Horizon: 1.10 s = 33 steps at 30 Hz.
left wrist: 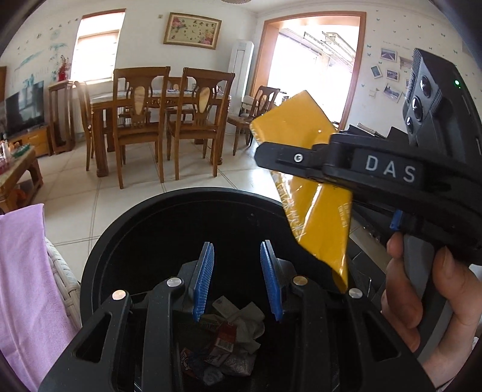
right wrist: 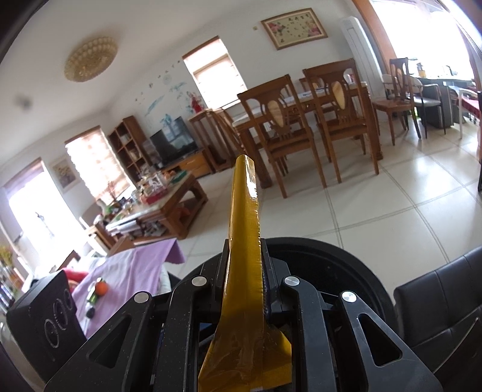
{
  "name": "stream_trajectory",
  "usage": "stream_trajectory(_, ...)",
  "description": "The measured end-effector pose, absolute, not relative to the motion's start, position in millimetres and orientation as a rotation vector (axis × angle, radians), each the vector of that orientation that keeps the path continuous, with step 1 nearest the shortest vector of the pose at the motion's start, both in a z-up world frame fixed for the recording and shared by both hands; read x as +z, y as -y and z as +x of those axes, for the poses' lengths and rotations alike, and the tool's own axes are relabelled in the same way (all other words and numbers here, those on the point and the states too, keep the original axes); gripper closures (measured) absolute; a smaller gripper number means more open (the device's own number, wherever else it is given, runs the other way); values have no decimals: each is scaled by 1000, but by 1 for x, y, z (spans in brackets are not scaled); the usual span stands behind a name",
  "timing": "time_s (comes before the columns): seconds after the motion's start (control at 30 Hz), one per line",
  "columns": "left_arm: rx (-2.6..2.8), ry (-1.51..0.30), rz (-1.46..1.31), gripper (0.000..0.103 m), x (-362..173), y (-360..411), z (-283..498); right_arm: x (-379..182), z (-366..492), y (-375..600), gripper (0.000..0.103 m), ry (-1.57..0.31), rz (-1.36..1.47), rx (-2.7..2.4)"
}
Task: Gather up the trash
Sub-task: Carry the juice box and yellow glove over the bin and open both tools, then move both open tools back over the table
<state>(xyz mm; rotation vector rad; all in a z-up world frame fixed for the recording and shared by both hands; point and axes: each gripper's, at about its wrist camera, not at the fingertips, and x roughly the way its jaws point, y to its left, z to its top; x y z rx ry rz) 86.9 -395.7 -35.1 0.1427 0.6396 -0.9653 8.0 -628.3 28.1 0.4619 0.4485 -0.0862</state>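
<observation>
Right gripper [right wrist: 244,271] pinching flat yellow plastic wrapper [left wrist: 304,181] beside round black bin [left wrist: 120,235]; left gripper [left wrist: 238,277] spread empty; early release risks overshooting rim.

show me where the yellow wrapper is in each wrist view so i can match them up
Left wrist view: the yellow wrapper is right of centre, clamped in the right tongs, hanging over the rim of the black trash bin.
Right wrist view: the yellow wrapper runs up the centre from the bottom edge, seen edge-on.
Shared landmark: the framed flower picture above the dining chairs.
</observation>
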Motion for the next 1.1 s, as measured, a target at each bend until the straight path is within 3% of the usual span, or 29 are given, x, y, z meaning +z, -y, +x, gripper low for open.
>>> stream_trajectory(0.1, -969, -641, 136, 68, -34, 395, 87, 29, 11, 627, 83, -452, 460, -76)
stream_trajectory(0.2, -961, -628, 139, 50, -33, 394, 86, 28, 10, 627, 72, -447, 467, -72)
stream_trajectory(0.37, -946, -604, 148, 35, -32, 394, 82, 25, 10, 627, 72, -451, 480, -62)
stream_trajectory(0.47, -933, -586, 139, 25, -30, 392, 80, 23, 8, 631, 49, -447, 493, -51)
stream_trajectory(0.57, -920, -573, 130, 19, -28, 389, 79, 25, 6, 632, 46, -432, 506, -39)
stream_trajectory(0.63, -916, -563, 128, 16, -27, 388, 78, 26, 3, 633, 33, -420, 514, -39)
stream_trajectory(0.77, -899, -538, 141, 7, -25, 388, 73, 29, -3, 635, 23, -403, 528, -20)
stream_trajectory(0.93, -878, -537, 153, 6, -25, 389, 73, 33, -8, 633, 6, -399, 533, 22)
stream_trajectory(1.1, -866, -535, 127, 5, -23, 386, 75, 41, -15, 633, 5, -380, 540, 15)
